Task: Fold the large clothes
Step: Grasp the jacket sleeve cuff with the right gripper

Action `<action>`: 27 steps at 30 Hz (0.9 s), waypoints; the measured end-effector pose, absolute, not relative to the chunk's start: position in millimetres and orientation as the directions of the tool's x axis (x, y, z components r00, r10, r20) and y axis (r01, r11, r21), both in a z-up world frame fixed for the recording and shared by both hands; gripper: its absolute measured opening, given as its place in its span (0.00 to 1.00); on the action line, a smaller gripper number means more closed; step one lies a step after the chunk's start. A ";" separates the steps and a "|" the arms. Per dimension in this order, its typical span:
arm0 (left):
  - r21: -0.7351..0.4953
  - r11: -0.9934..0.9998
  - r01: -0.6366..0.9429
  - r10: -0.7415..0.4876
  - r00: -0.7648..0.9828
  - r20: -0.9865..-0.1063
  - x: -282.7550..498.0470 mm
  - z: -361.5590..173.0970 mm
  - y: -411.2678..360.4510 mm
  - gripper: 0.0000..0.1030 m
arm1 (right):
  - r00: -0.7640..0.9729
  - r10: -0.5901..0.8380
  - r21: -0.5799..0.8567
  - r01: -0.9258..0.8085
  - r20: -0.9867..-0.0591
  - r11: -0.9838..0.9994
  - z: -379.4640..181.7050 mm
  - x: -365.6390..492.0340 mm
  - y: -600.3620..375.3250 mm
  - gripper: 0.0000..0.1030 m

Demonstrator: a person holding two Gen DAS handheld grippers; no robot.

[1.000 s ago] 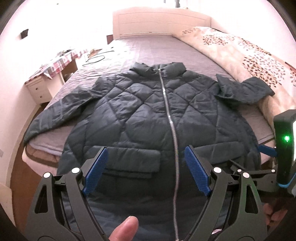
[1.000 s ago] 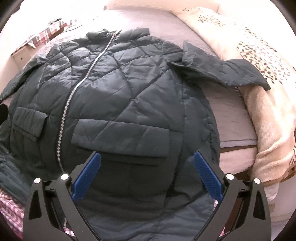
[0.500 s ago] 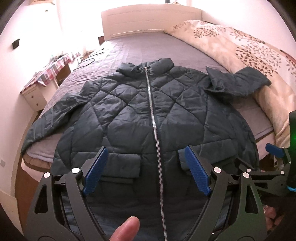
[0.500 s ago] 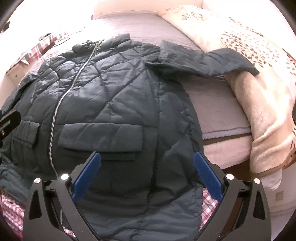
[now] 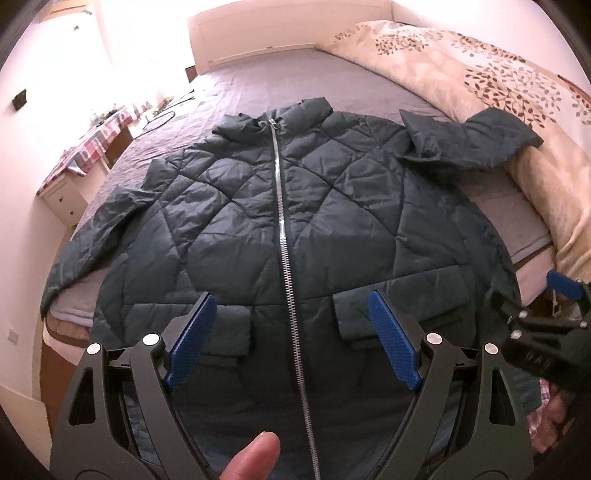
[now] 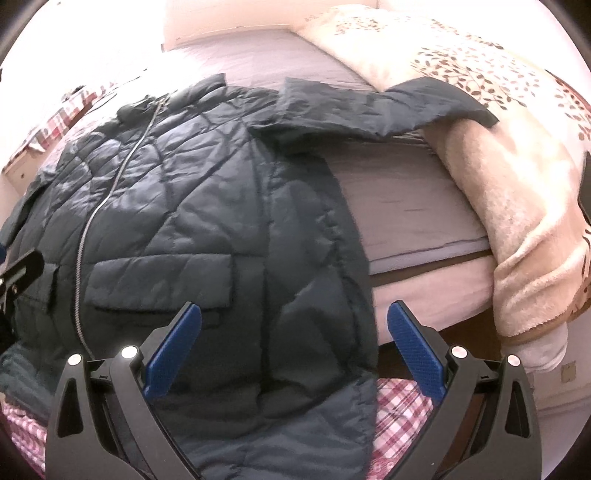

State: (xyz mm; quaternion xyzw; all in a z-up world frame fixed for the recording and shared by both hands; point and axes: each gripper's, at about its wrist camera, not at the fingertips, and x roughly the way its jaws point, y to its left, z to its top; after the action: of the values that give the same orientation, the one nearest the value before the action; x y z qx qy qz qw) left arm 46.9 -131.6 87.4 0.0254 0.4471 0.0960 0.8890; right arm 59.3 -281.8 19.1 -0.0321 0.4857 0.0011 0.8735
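The quilted jacket lies zipped and face up across the bed, hem over its near edge, while the left gripper and right gripper hover spread and empty, so folding looks unstarted; next, pinch a sleeve inward.

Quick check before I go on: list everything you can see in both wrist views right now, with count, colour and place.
jacket: one, dark green, quilted, zipped, spread front-up on the bed, hem hanging off the near edge
sheet: one, lilac, covering the bed
blanket: one, cream with brown leaf print, along the bed's right side, under the jacket's sleeve end
headboard: one, cream, far end
nightstand: one, white, left of bed, checked cloth on top
cable: one, dark, far left on the sheet
left tool: blue pads, open, above the hem
right tool: blue pads, open, over the jacket's right edge
thumb: one, bottom of left view
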 end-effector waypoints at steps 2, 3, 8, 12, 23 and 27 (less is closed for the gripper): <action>0.136 0.980 -0.144 0.195 0.575 -0.795 50.4 85.1 -134.1 0.82 | 0.527 -0.034 -0.044 -0.008 -0.849 0.999 18.5 62.9 -293.0 0.94; 0.138 0.980 -0.144 0.196 0.572 -0.797 52.4 83.9 -135.0 0.82 | 0.528 -0.036 -0.041 0.001 -0.849 0.999 18.5 64.2 -297.0 0.94; 0.148 0.980 -0.135 0.199 0.556 -0.807 61.0 78.2 -140.4 0.82 | 0.528 -0.060 -0.033 0.060 -0.847 0.998 16.7 73.7 -320.6 0.94; 0.152 0.981 -0.123 0.195 0.549 -0.813 68.0 74.5 -143.9 0.82 | 0.530 -0.076 -0.032 0.091 -0.844 0.995 16.8 82.0 -336.5 0.94; 0.161 0.981 -0.110 0.195 0.533 -0.823 90.6 66.9 -144.7 0.81 | 0.579 -0.150 -0.047 0.189 -0.801 0.981 34.8 139.9 -387.8 0.94; 0.165 0.979 -0.122 0.205 0.522 -0.828 100.9 64.1 -139.2 0.82 | 0.589 -0.155 -0.034 0.210 -0.793 0.977 41.3 171.0 -404.5 0.92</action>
State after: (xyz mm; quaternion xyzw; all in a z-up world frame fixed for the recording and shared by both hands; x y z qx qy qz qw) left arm 100.9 -139.2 64.1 0.0430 0.4796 0.0938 0.8714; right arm 171.0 -404.5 41.3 0.0314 0.4416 -0.1024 0.8908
